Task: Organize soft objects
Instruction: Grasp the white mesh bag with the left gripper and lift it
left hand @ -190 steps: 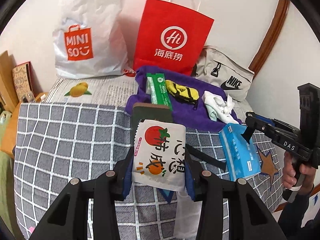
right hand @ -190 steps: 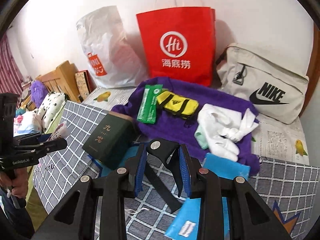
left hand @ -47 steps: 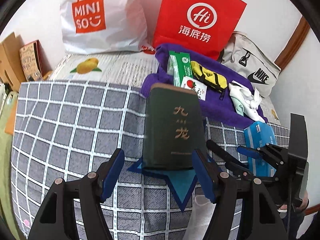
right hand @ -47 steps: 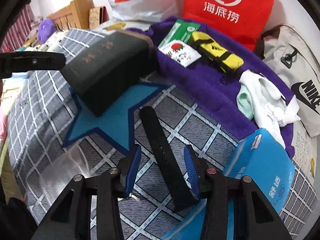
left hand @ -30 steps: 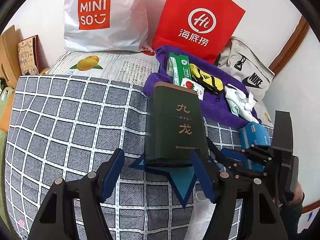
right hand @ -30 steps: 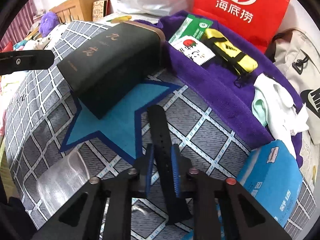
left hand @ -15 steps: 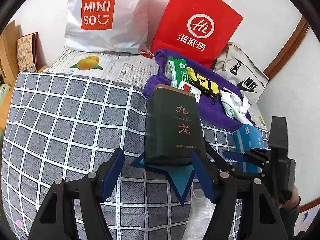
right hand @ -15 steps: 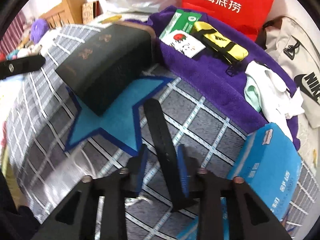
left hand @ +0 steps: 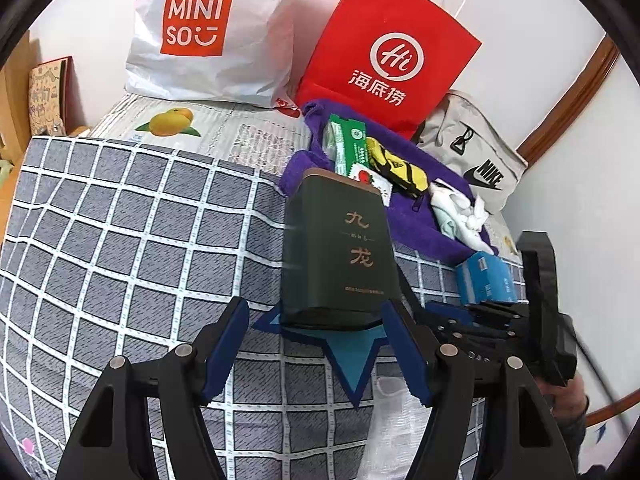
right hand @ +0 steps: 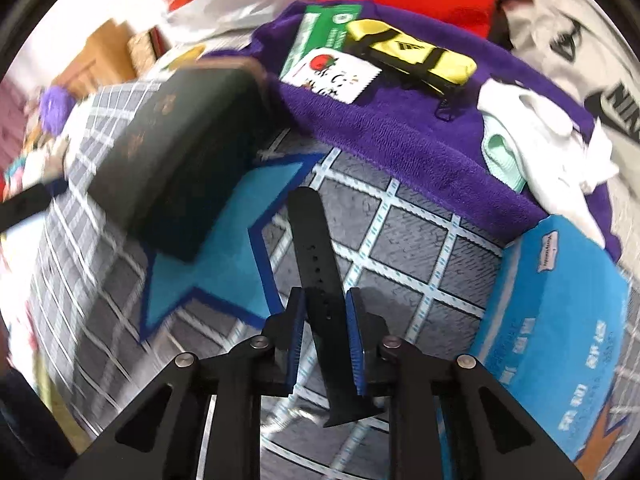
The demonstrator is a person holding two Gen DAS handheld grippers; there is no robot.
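1. The right gripper (right hand: 325, 334) is clamping its blue pads nearly together on a black strap (right hand: 316, 252), which is lying on the grey checked blanket (left hand: 120, 240) just beside the blue star patch (right hand: 224, 256).
2. The left gripper (left hand: 316, 350) is hovering with its jaws standing wide apart and gripping nothing; the dark green box (left hand: 340, 252) is lying just beyond its fingertips, untouched, on the far edge of the star patch.
3. Beyond the star patch, a purple towel (right hand: 400, 128) is carrying a green packet (right hand: 326, 32), a strawberry sachet (right hand: 332, 74), a yellow pouch (right hand: 416, 58) and white cloths (right hand: 536, 136).
4. A blue tissue pack (right hand: 560, 320) is sitting right of the star patch, near the strap.
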